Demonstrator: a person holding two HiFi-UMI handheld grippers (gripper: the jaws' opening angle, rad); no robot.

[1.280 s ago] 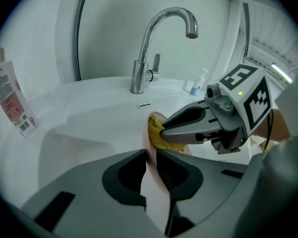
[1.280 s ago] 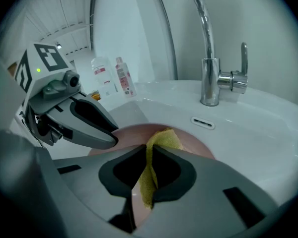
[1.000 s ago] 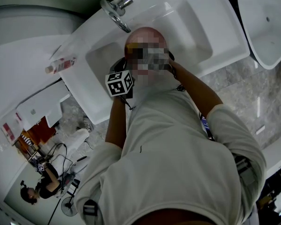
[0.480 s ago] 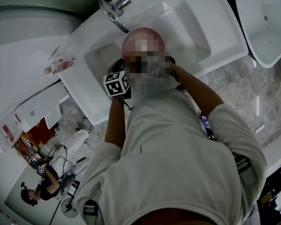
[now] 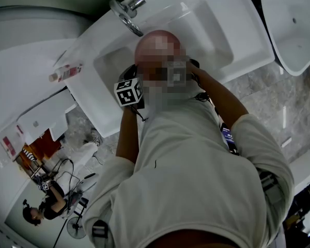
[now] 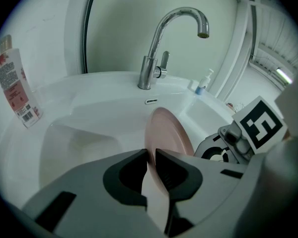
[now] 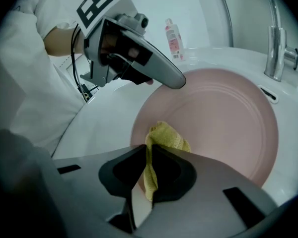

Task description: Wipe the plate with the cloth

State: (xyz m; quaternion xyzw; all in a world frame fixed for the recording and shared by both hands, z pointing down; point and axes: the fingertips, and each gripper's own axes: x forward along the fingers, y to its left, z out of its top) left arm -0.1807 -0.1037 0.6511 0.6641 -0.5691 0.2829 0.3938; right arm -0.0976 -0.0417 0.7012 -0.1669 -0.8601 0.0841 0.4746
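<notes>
Okay, my left tongs [image 6: 151, 151] clamp the pink plate [image 6: 171, 132] upright over the sink [image 6: 89, 120]; my right tongs [image 7: 149, 148] pinch the yellow cloth [image 7: 168, 137], touching the plate's face.

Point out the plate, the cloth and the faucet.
plate [image 7: 223, 118]: right gripper view, middle of its pink face.
cloth [image 7: 166, 138]: right gripper view, its bunched yellow top.
faucet [image 6: 148, 71]: left gripper view, its upright body.

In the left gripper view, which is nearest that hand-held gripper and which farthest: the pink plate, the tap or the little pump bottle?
1. Pink plate: clamped on edge in the jaws of the left hand-held gripper.
2. Tap: straight ahead, at the back rim of the basin.
3. Pump bottle: far right corner, beyond the tap.
</notes>
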